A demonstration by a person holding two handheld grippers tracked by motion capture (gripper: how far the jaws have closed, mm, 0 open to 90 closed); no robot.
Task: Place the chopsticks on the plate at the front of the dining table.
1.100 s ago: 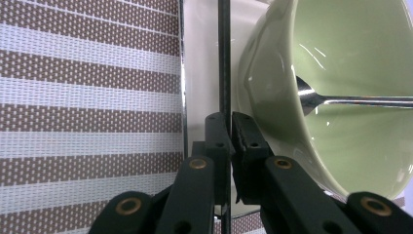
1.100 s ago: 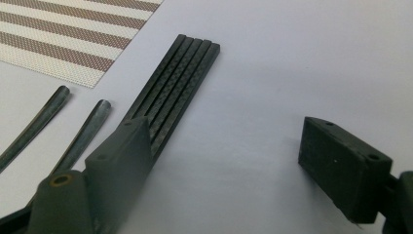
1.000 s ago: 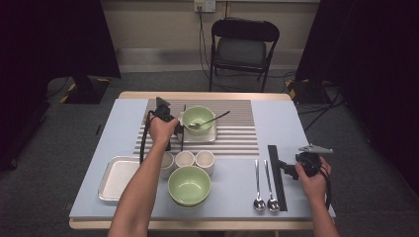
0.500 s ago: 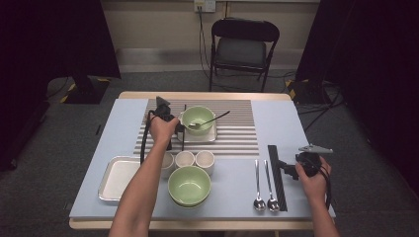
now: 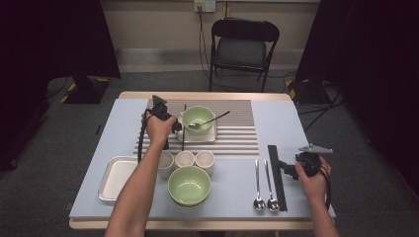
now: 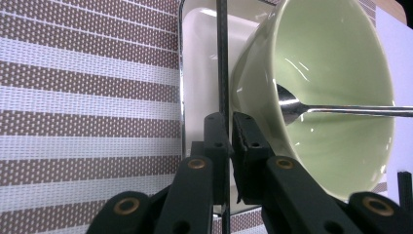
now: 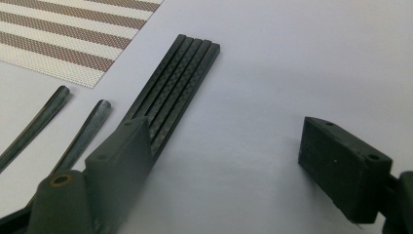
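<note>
L tool (image 6: 230, 127) is clenched on a thin black chopstick (image 6: 222, 58); the jaws pinch it from both sides with almost no gap, and they've just eased open a hair w/ the stick still between them. The chopstick runs near-to-far along the left edge of a small white square plate (image 6: 199, 73), on the striped placemat (image 5: 237, 133) at the far-middle of the worktop (image 5: 296, 123). On that plate sits a small green bowl (image 6: 336, 73) w/ a metal spoon (image 6: 341, 109) lying in it, handle sticking out to the right. In the high view the L tool (image 5: 173, 126) sits just left of the bowl, hand wrapped round it, cable trailing back along the forearm.

R tool (image 7: 224, 146) is released: jaws wide apart, nothing between them, just bare worktop. It rests at the near-right of the worktop, and in the high view the R tool (image 5: 289, 168) is right beside a flat black strip of chopsticks (image 7: 180, 83); its left jaw overlaps the strip's near end in the right gripper view. Whether it touches, can't tell.

Left of that strip lie two spoons (image 5: 264, 187), side by side, bowls toward the near edge. Near-middle: a large green bowl (image 5: 189, 185), w/ three small white cups (image 5: 185, 159) in a row just beyond it. A metal tray (image 5: 116, 177) sits near-left.
</note>
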